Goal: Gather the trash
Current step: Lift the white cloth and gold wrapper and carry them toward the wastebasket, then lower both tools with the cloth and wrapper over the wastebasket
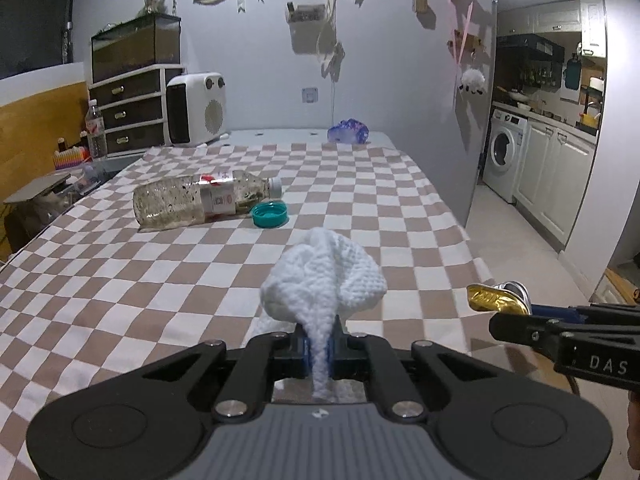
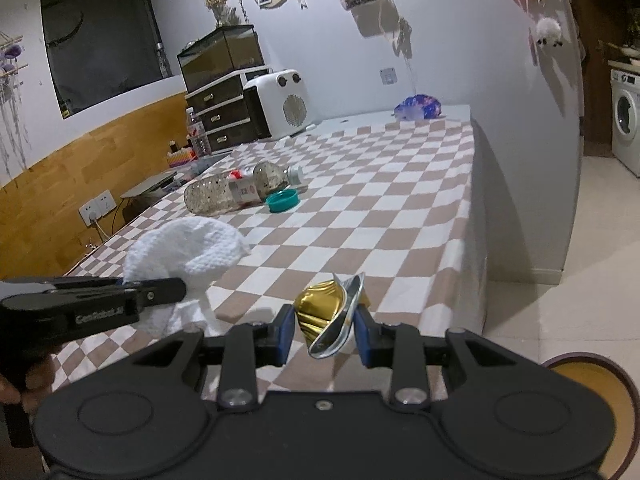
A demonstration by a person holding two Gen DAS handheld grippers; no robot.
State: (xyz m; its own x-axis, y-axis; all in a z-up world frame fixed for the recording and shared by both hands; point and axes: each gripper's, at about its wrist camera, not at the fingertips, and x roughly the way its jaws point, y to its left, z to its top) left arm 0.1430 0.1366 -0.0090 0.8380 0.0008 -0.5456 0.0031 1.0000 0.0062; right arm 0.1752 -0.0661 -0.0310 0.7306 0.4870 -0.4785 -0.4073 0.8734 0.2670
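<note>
Covering the table, the checkered cloth carries a plastic bottle on its side at my ten o'clock, a teal cap just beside it. My left gripper is clenched on a white tissue. My right gripper grasps a crushed gold can.

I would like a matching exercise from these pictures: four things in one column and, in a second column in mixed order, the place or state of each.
Things:
1. white tissue
2. gold capsule
3. plastic bottle
4. teal lid

Places or states:
A. lying on its side on the checked cloth
B. pinched in the left tool
C. flat on the cloth beside the bottle's neck
D. held in the right tool

Pairs: 1-B, 2-D, 3-A, 4-C
</note>
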